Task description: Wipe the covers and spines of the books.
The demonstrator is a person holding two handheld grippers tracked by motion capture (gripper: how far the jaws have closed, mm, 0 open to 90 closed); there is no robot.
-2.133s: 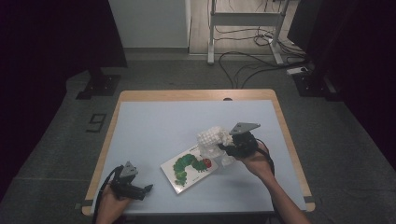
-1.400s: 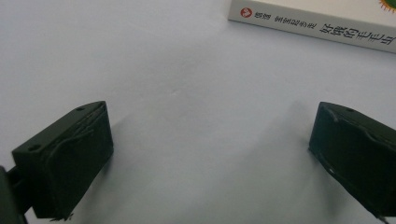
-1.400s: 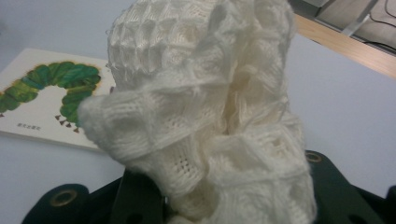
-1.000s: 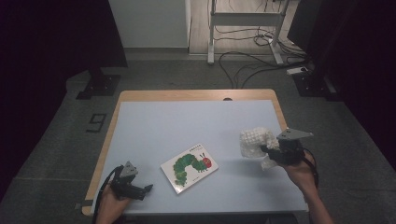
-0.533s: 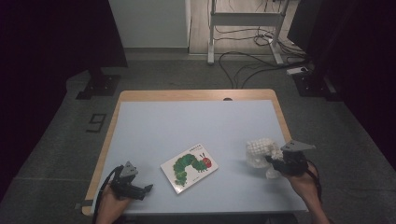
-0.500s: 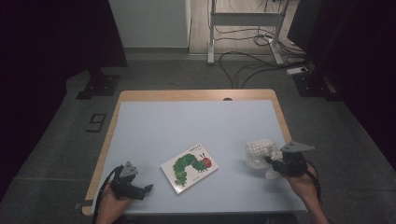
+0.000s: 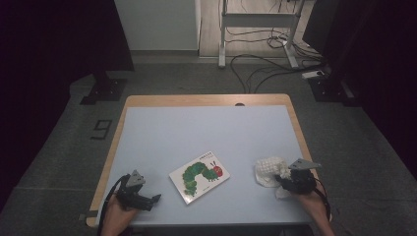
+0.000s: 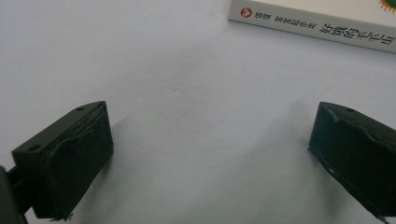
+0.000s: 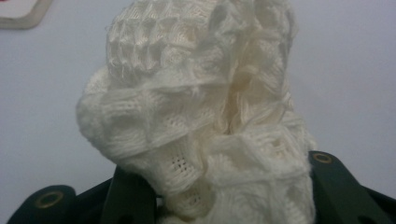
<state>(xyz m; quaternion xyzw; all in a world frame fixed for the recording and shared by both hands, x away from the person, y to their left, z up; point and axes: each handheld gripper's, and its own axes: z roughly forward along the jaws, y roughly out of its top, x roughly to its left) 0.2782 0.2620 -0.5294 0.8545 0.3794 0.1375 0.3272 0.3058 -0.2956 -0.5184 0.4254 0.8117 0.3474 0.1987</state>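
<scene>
— Where do we see the cloth?

— A crumpled white knitted cloth (image 7: 269,170) lies on the table (image 7: 206,128) near its right edge, bunched between the jaws of the right gripper (image 7: 287,181). Those jaws have just been opening; whether they still pinch it, we cannot tell.

— And beyond?

— A picture book (image 7: 199,175) lies mid-table. The left gripper (image 7: 152,200) rests wide apart, holding nothing.
</scene>
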